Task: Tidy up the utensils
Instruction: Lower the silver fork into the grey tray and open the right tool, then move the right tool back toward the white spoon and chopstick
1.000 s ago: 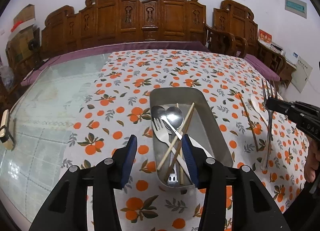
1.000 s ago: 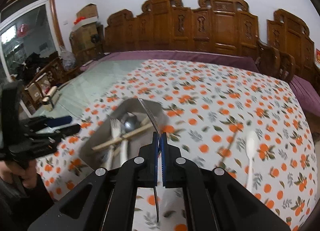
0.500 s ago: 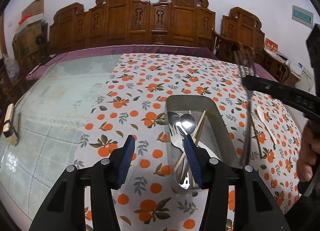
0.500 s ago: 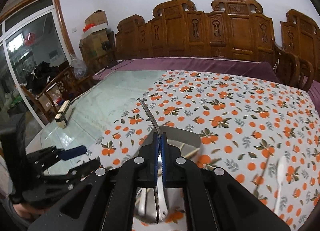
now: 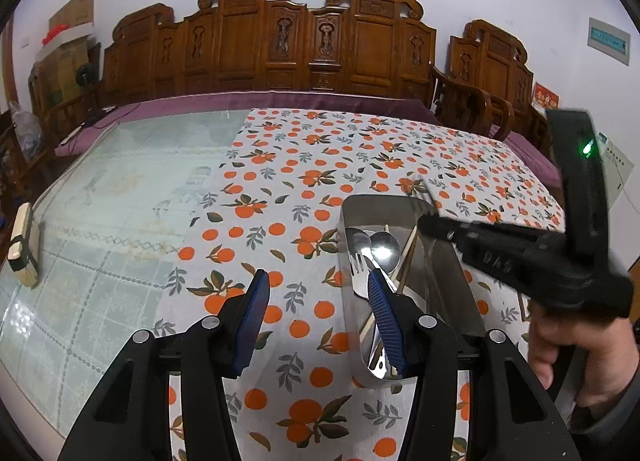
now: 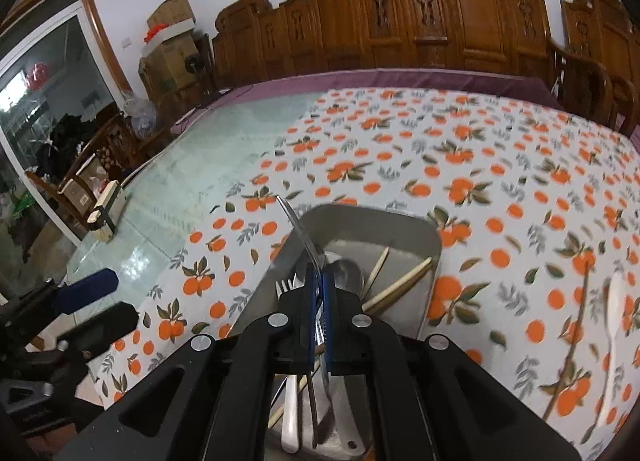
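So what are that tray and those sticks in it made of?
Tray: apparently metal, maybe stainless steel; grey, dull sheen with soft reflections. Sticks: probably wood or bamboo chopsticks; pale tan, matte, no shine.

Two forks [image 6: 298, 227], two spoons [image 5: 384, 249]

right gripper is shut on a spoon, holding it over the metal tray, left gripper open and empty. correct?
One thing is wrong: the right gripper is shut on a fork, not a spoon; the right wrist view shows its curved tines sticking out past the pads. The rest holds: it hangs over the metal tray, and the left gripper is open and empty.
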A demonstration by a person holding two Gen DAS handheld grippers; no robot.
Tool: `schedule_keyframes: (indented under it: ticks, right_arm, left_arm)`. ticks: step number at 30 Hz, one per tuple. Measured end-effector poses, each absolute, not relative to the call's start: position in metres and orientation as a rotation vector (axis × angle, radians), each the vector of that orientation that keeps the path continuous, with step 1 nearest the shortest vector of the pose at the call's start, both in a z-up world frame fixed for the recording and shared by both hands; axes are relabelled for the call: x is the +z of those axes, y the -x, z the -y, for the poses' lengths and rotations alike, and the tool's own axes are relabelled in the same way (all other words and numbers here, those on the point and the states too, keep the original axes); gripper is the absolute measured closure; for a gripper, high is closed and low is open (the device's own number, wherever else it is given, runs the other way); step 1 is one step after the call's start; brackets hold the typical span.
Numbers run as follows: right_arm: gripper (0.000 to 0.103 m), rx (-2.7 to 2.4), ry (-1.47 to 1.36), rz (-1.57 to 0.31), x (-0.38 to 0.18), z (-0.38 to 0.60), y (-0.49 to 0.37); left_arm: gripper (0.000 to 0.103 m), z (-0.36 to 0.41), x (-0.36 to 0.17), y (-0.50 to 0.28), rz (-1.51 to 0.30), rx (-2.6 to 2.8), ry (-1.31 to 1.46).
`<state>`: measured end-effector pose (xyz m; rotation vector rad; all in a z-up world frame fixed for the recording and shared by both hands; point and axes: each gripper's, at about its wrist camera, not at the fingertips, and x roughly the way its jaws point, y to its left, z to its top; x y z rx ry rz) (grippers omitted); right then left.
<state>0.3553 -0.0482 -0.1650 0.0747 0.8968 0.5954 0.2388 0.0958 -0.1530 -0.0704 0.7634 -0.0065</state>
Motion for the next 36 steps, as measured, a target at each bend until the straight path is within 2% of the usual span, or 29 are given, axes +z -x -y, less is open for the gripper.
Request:
schedule_keyframes:
  ticks: [13, 24, 26, 27, 30, 36]
  right_arm:
    - [0.095, 0.598, -0.038, -0.962, -0.185, 0.042, -0.358]
    - [0.095, 0.61, 0.044, -0.83, -0.149, 0.084, -0.328]
    - [0.095, 0.591, 0.059, -0.8, -0.14, 0.101, -0.32]
    - [0.093, 0.584, 0.064, -0.791, -0.137, 0.109, -0.318]
    - [0.084, 0.539, 0.086, -0.764, -0.131, 0.141, -0.311]
    - [0.081, 0.397, 0.095, -0.773, -0.146, 0.214, -0.317]
  left_arm:
    - [0.054, -0.094, -0.153, -0.239, -0.766, -0.01, 0.067]
    - [0.054, -0.071, -0.155, -0.24, -0.769, -0.042, 0.054]
    - [0.049, -0.064, -0.155, -0.241, -0.764, -0.053, 0.049]
    - [0.045, -0.057, -0.154, -0.24, -0.758, -0.064, 0.044]
    - [0.043, -0.043, -0.154, -0.24, -0.745, -0.089, 0.041]
    - [0.032, -0.009, -0.159, -0.24, -0.73, -0.133, 0.013]
